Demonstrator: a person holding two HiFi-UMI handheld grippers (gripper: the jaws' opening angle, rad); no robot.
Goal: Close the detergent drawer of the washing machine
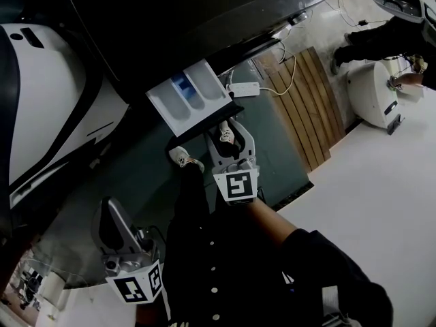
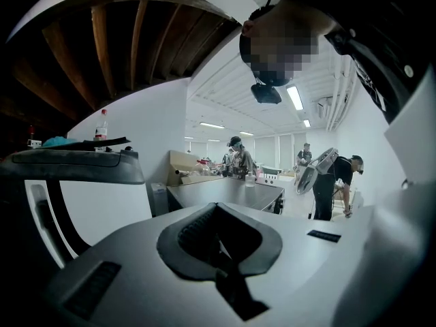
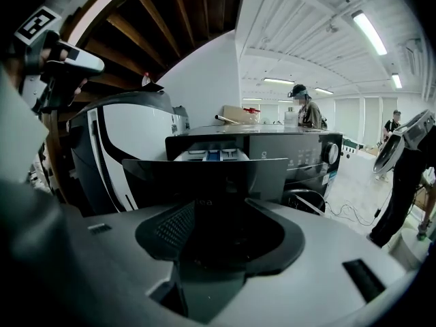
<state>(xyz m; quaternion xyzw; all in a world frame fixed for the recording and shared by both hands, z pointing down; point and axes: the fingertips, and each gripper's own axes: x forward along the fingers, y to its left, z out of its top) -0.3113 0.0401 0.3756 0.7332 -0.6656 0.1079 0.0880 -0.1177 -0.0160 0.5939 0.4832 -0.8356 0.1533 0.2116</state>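
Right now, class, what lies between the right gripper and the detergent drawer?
Nothing: the stretch is bare. The right gripper view shows the detergent drawer's dark front directly ahead of the right gripper, with no thing in front of it.

Glossy dark plastic front on white plastic detergent drawer; matt wooden slats.

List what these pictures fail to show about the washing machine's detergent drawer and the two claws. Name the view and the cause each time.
- What the detergent drawer holds: too small and dim in the head view. Its own front panel hides it in the right gripper view.
- Whether the right claw touches that panel: deep shadow between its jaws in the right gripper view.
- Control panel print: too small.
- The drawer seen from the left claw: out of frame.
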